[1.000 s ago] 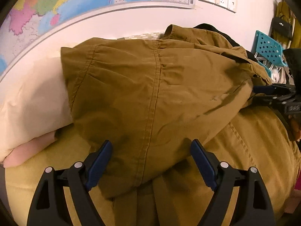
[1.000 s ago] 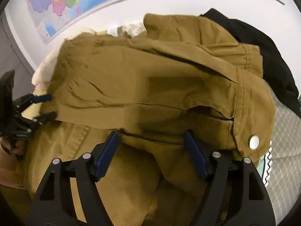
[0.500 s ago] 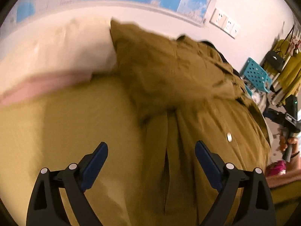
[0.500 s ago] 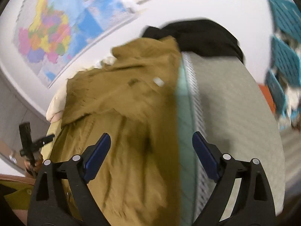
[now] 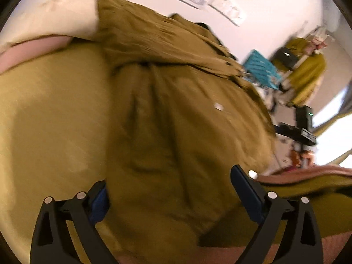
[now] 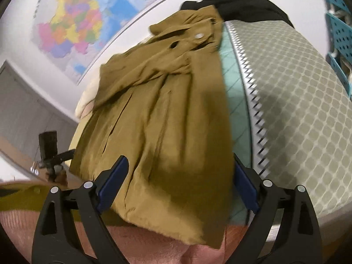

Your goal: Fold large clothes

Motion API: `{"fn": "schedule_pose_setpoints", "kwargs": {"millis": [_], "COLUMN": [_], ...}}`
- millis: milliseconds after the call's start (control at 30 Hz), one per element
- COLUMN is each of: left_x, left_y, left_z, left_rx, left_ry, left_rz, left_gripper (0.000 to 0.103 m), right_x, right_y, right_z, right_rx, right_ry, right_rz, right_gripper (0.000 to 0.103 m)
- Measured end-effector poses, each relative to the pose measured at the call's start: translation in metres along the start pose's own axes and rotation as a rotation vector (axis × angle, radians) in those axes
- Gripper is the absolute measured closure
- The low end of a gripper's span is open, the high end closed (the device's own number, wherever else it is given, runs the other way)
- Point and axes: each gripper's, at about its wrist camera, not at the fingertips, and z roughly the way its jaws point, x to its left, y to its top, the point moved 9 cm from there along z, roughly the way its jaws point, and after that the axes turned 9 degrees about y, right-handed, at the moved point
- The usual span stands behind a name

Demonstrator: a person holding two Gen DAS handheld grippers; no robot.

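Observation:
An olive-brown jacket lies spread on the bed, its sleeves folded over at the far end and its hem toward me. It also shows in the right wrist view. My left gripper is open, its jaws wide apart on either side of the jacket's near hem, holding nothing. My right gripper is open too, its jaws either side of the hem at the jacket's right edge. The other gripper shows far off in each view: the right gripper and the left gripper.
An olive sheet covers the bed left of the jacket, with a cream pillow behind. A grey dotted mat lies right of the jacket. A black garment lies at the far end. Teal crates and a wall map stand beyond.
Both grippers have pulled back from the folded sleeves at the jacket's top toward its near hem. Both stayed open. The jacket now lies lengthwise before them.

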Motion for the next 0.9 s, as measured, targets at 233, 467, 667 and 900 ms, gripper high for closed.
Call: {"fn": "schedule_pose_setpoints", "kwargs": {"millis": [233,467,667,900], "left_x": [-0.009,0.010,0.002,0.004], "left_y": [0.007,0.012,0.006,0.016], "left_z": [0.008,0.011,0.009,0.012], "left_rx": [-0.024,-0.013,0.010,0.011], "left_ry": [-0.052,0.036,-0.078,-0.010], "left_rz": [-0.041,-0.110,-0.088,-0.135], "left_gripper": [0.008,0.085,0.034,0.095], "right_x": [0.016,0.020,0.023,0.036], "right_y": [-0.012,-0.013,-0.030,-0.019], "right_z": [0.000,-0.005,-0.001,0.005], "right_rx": [-0.034,-0.054,0.014,-0.032], "right_ry": [0.179,0.230,0.196,0.262], "right_rz": [0.038,0.067,0.023,0.059], "right_gripper": [0.024,0.064,0.033,0.089]}}
